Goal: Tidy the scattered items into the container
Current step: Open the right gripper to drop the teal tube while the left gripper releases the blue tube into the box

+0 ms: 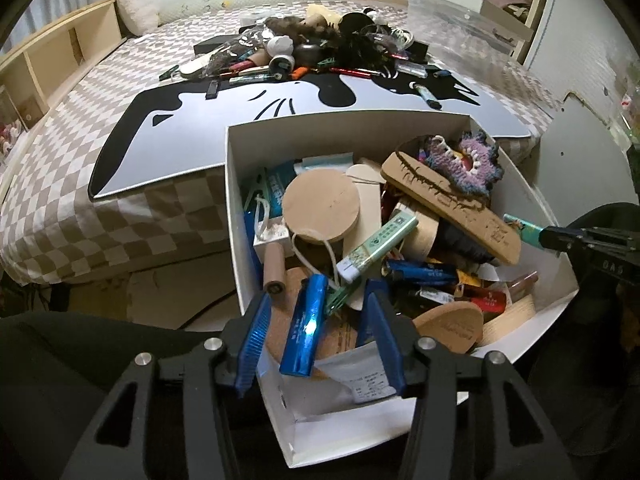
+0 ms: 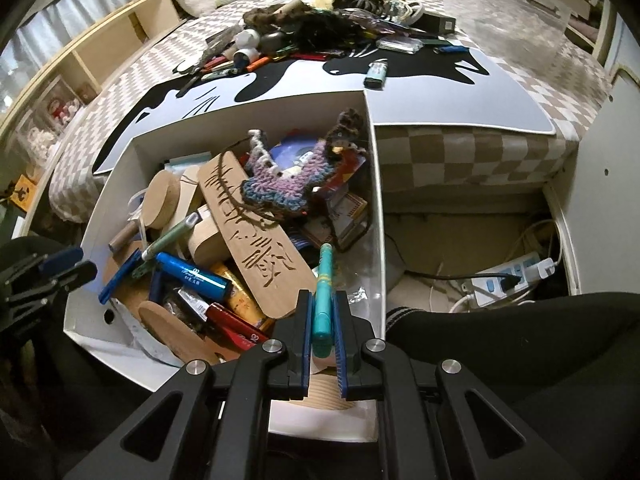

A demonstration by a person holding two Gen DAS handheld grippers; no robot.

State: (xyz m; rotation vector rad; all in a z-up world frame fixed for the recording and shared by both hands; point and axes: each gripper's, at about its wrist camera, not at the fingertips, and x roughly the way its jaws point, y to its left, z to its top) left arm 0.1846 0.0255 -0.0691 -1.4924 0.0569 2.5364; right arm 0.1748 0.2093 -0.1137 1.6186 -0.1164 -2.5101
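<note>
A white box [image 1: 236,200], its right wall [image 2: 373,200] by the bed, is heaped with wooden discs, a carved wooden board [image 2: 256,240], a crochet piece [image 1: 468,164], pens and lighters. Over its near corner my left gripper [image 1: 316,324] stands open. A shiny blue lighter [image 1: 304,328] hangs loose between the pads, touching neither. My right gripper [image 2: 323,320] is shut on a teal pen-like stick [image 2: 322,296] above the box's near right side. It shows at the right edge of the left wrist view as the right gripper [image 1: 560,236]. More scattered items [image 1: 320,52] lie piled on the bed.
A black-and-white mat [image 1: 192,136] covers the checked bed [image 1: 80,208] behind the box; a lighter [image 2: 376,72] lies on it. A power strip [image 2: 508,280] with cables sits on the floor to the right. A person's black-clad leg [image 2: 520,344] is beside the box. Wooden shelves [image 1: 48,64] line the left.
</note>
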